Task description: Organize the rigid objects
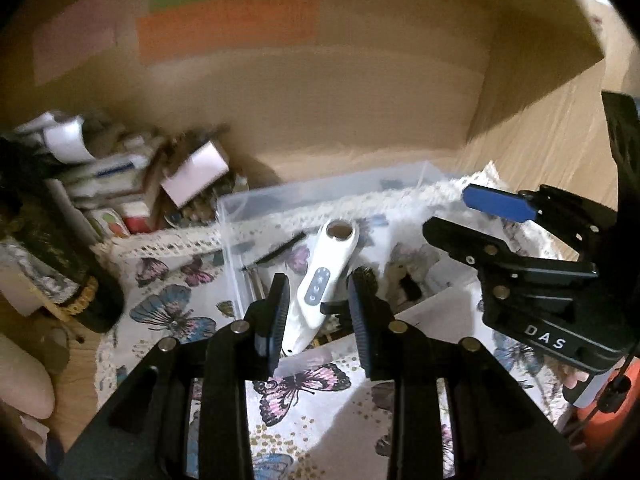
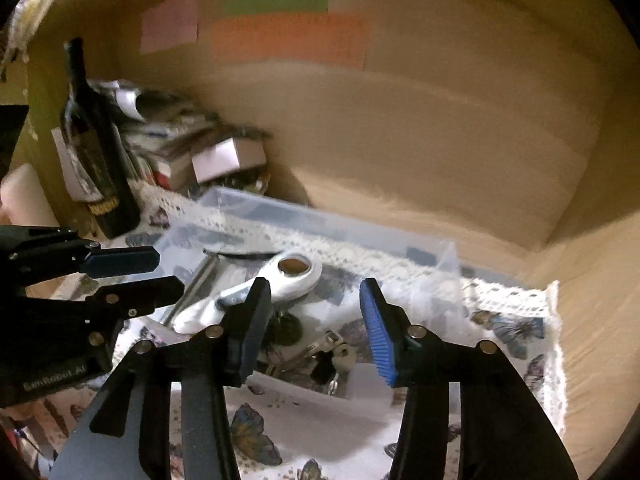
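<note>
Both tongs hover over a clear plastic bin (image 1: 240, 216) that sits on a butterfly-print cloth (image 1: 168, 312) on the table. The left tongs (image 1: 318, 312) stand open and empty, and just ahead of their tips, inside the bin, lies a white handheld device (image 1: 320, 280) with a grey button panel, lined up roughly between the two pads. The right tongs (image 2: 316, 324) are open too, holding nothing; below them in the bin lie a bunch of keys (image 2: 332, 356) and a dark round piece, with the device to their left. The likely trouble: the device looks smooth and tapered, so a pinch on its narrow end could let it slip or swivel, and a low approach could knock the thin bin wall and shove the bin across the cloth.
</note>
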`<act>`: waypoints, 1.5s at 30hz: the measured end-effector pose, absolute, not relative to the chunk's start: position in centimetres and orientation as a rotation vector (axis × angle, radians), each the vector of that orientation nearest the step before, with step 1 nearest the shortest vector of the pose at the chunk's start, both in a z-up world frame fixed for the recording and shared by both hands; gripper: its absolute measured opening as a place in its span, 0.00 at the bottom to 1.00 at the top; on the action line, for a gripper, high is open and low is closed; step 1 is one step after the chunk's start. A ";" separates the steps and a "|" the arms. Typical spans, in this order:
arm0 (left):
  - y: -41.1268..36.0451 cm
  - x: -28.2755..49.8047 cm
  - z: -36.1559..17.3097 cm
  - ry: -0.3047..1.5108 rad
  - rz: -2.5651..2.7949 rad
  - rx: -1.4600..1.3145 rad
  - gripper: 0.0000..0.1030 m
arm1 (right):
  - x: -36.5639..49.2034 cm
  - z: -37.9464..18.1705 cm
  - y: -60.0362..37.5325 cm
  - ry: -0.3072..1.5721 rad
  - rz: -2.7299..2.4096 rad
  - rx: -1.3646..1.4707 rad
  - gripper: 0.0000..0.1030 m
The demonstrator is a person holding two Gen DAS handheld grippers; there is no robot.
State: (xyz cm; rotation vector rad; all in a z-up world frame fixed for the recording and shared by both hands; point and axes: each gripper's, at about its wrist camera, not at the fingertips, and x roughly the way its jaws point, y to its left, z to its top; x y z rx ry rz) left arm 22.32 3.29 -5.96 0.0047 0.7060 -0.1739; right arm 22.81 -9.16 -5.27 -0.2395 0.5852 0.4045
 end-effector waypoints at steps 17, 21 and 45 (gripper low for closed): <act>2.8 6.9 1.2 0.253 -0.103 -0.019 0.75 | 9.7 0.4 -12.7 0.241 0.359 -0.141 0.84; 2.4 4.7 1.6 0.211 -0.091 -0.017 0.89 | 7.7 0.4 -13.4 0.207 0.356 -0.119 0.92; 1.8 1.9 0.8 0.181 -0.060 -0.049 0.99 | 3.2 -0.2 -14.6 0.161 0.310 -0.060 1.00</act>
